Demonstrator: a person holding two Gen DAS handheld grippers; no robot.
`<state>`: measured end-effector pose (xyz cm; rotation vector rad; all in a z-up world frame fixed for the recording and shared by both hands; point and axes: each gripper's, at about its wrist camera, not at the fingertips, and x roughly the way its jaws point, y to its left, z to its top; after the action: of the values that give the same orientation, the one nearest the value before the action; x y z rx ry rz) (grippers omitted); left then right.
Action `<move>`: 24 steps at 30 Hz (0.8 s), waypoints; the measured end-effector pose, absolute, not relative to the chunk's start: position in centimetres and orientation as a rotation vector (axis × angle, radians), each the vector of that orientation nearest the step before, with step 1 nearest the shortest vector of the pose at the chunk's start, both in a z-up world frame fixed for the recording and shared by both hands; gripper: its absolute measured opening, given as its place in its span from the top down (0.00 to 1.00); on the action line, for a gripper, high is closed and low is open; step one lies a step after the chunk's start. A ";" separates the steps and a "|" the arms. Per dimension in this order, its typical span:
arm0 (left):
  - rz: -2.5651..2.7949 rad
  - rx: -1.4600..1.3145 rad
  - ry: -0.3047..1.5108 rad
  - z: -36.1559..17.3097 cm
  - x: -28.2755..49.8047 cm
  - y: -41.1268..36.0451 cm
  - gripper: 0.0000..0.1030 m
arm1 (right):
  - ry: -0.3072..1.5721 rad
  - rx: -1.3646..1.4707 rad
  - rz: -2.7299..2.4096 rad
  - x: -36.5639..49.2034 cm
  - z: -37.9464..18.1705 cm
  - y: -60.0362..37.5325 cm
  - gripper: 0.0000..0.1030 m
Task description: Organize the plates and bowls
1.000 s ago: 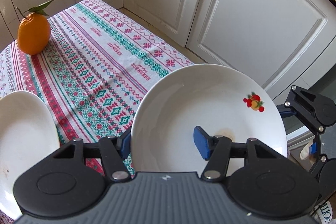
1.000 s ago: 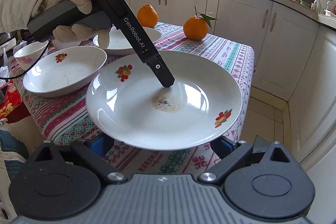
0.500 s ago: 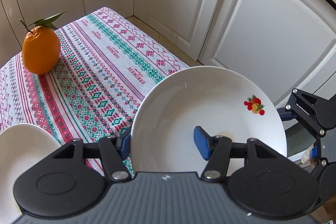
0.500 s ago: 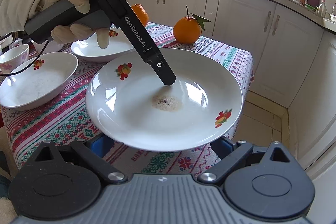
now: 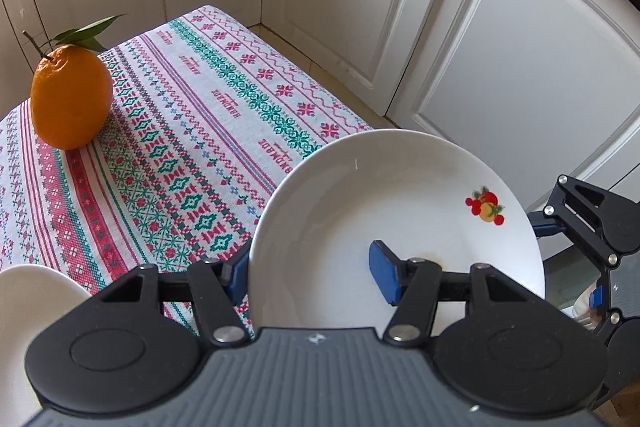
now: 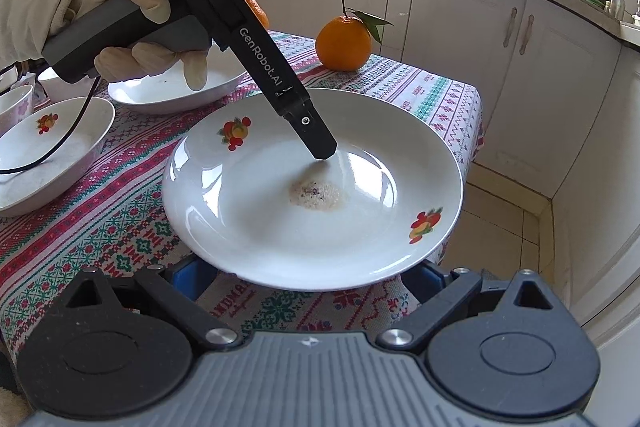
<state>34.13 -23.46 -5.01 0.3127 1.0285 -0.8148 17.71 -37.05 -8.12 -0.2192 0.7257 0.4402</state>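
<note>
Before you: a round white ceramic plate [image 6: 256, 211] printed with red-and-yellow fruit motifs, a bright orange fruit with green leaves [image 5: 71, 101], and a woven white tablecloth [image 5: 192, 131] banded in red and green geometric stripes.

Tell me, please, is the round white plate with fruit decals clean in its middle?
No: the round white plate with fruit decals has a brownish patch of residue at its centre, just below the tip of the left gripper.
</note>
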 end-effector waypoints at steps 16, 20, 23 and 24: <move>-0.788 0.337 0.994 -4.1 33.3 -23.0 0.27 | 0.728 -0.206 0.405 16.7 -7.5 -37.5 0.03; -0.766 0.350 0.956 -2.1 31.9 -21.9 0.27 | 0.707 -0.189 0.397 14.9 -6.4 -37.2 0.01; -0.752 0.347 0.920 -0.2 30.4 -20.8 0.26 | 0.670 -0.182 0.405 13.3 -5.1 -36.4 0.00; -0.747 0.343 0.904 0.6 29.8 -20.4 0.25 | 0.656 -0.183 0.408 12.9 -4.6 -36.1 0.00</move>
<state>29.80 -20.38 0.59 0.3434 0.9040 -0.7472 12.87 -36.08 -4.62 -0.1826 0.6556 0.4077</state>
